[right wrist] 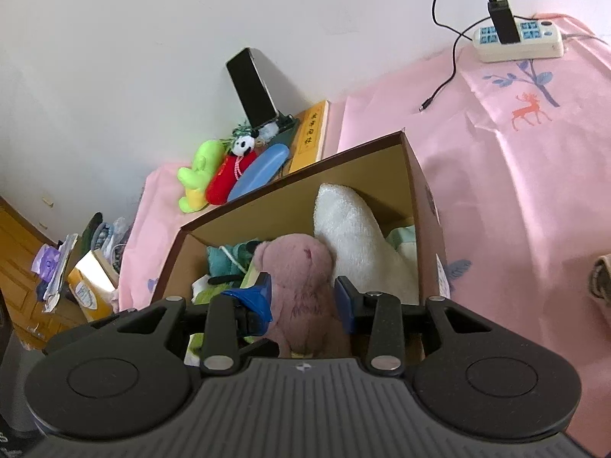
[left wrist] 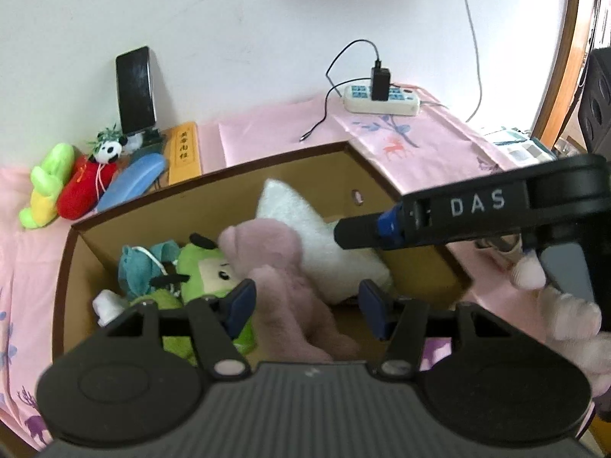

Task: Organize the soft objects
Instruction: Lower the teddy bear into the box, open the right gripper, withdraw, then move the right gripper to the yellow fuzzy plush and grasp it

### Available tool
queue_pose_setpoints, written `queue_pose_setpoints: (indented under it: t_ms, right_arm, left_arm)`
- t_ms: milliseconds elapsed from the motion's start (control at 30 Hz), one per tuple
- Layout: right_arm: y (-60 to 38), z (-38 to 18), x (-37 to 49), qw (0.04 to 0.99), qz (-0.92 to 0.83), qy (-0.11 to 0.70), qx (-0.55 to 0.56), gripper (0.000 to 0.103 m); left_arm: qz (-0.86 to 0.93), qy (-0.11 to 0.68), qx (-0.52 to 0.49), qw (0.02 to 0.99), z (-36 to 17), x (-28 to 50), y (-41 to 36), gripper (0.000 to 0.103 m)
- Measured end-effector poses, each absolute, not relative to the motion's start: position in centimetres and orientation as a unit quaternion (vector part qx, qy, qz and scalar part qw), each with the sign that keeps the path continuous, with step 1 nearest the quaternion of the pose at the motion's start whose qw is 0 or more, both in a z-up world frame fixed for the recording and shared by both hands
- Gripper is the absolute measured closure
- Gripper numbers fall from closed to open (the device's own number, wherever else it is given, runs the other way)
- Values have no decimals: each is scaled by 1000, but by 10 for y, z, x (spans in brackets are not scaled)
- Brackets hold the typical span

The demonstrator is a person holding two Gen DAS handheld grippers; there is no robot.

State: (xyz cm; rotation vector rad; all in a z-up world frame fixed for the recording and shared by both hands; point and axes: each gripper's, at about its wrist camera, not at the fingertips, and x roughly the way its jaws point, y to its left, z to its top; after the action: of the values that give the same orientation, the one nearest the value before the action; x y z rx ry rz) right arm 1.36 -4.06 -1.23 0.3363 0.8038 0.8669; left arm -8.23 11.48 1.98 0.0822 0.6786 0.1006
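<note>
Now the fluffy pink bear (right wrist: 305, 286) lies in the box (right wrist: 427, 206), head against a white pillow (right wrist: 355, 236). Left gripper (left wrist: 305, 307) and right gripper (right wrist: 303, 297) both stand apart around it, pads clear.

The box (left wrist: 214, 175) stood on the desk (left wrist: 267, 129). Inside it, a bear (left wrist: 282, 267) lay between a doll (left wrist: 206, 271) on its left and a pillow (left wrist: 305, 221) on its right. Behind the box's left corner, three toys (left wrist: 76, 183) lay before a propped phone (left wrist: 135, 89); a power strip (left wrist: 382, 101) sat behind to the right.
</note>
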Motion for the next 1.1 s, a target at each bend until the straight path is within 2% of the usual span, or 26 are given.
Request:
queue_pose_setpoints:
  t_ms: [433,1100]
  right_arm:
    - [-105,-7,-15,846,383,344,135,82]
    - [-206,-50,-14,875,277,374,135,82]
  left_arm:
    - [1,331,55,942,18,-101,41,45]
    - [-70,386,97,915,-23,-64,-58,44]
